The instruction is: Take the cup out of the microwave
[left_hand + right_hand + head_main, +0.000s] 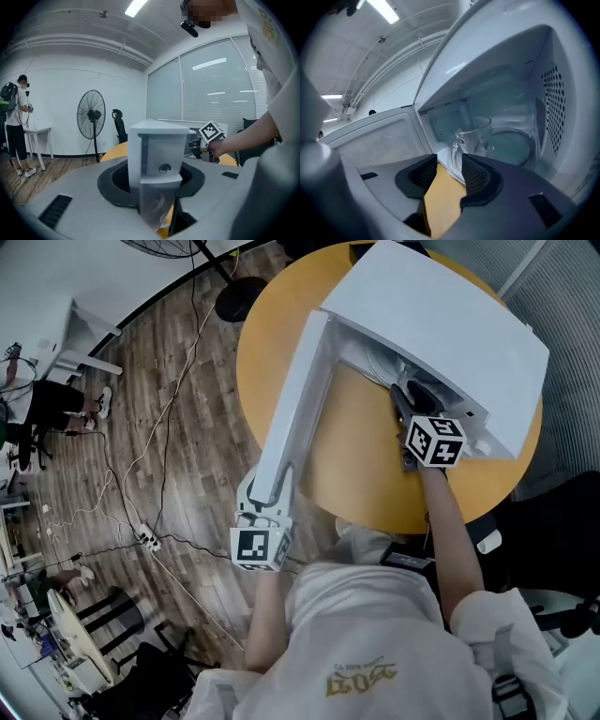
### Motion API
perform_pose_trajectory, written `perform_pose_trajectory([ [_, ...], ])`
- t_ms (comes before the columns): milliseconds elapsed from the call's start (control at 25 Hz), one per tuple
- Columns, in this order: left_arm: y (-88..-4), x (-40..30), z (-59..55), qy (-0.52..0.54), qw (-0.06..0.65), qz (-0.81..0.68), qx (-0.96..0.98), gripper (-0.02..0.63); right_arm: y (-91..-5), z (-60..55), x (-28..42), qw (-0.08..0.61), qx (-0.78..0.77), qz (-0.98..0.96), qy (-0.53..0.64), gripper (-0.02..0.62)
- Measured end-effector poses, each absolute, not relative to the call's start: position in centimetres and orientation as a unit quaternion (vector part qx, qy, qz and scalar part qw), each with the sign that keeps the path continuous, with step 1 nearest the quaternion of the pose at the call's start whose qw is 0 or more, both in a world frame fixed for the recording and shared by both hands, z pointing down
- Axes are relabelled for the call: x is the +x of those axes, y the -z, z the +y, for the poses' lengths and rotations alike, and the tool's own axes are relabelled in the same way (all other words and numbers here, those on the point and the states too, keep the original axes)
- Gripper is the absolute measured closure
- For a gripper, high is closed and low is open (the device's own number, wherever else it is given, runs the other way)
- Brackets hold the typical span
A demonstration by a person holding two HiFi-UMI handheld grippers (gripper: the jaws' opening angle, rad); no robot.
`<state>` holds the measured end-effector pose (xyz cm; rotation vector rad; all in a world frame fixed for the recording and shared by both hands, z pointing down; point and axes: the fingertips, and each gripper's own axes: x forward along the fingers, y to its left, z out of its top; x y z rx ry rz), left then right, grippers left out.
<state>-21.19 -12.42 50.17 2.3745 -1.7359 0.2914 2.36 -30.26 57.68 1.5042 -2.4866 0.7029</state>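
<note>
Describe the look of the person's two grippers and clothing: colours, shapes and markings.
The left gripper and the right gripper both have pale grey, rounded shells, with black, mesh-textured pads on their tongs. Each carries a white marker cube printed with black square patterns. The person wears a white short-sleeved T-shirt with gold print on it.

Bright ceiling strip lights (136,6), fisheye bending, dark vignetted corners, blurred foreground
</note>
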Motion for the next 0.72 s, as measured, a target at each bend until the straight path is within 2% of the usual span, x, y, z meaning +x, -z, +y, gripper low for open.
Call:
perform_pose_trajectory([
  [240, -50.4, -21.5, -12.4, -0.098, 0.092, -0.586, 0.799, 0.434, -57.8, -31.3, 1.6, 0.056, 0.480, -0.843, -0.238, 0.442],
  [720, -50.3, -21.9, -12.6, -0.090, 0.098, -0.594, 0.793, 0.433, -58.8, -33.3, 0.1, 0.078, 0.452, -0.858, -0.232, 0.445],
])
